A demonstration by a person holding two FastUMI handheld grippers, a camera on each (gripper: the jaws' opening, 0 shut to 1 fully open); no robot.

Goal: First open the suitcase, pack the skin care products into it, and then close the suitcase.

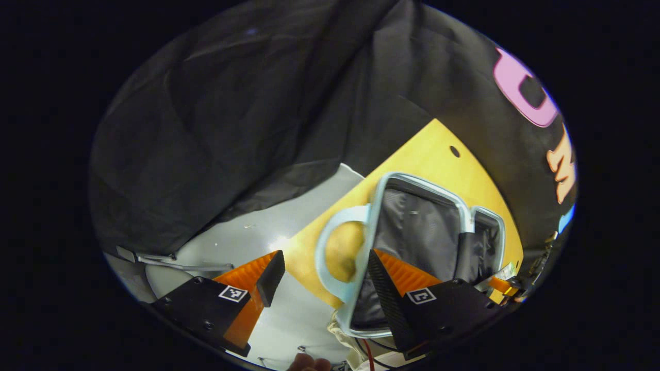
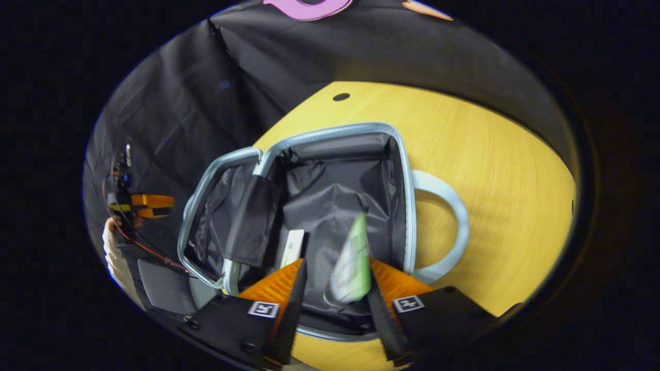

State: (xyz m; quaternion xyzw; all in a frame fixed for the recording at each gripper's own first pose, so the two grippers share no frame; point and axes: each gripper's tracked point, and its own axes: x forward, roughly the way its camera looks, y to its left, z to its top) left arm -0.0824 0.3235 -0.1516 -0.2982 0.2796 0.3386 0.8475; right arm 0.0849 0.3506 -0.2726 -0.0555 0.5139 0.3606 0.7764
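suitcase (image 2: 330, 206) open on table (image 2: 490, 180), green tube (image 2: 353, 263) blurred over its lining.
right gripper (image 2: 334, 283) spread wide, tube between fingers, grip unclear; left gripper (image 1: 322, 268) wide open, empty, by handle (image 1: 330, 257).

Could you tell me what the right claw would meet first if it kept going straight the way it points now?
Probably the green tube, blurred between the right claw's fingers, then the dark lining of the open suitcase beneath. Depth is hard to judge.
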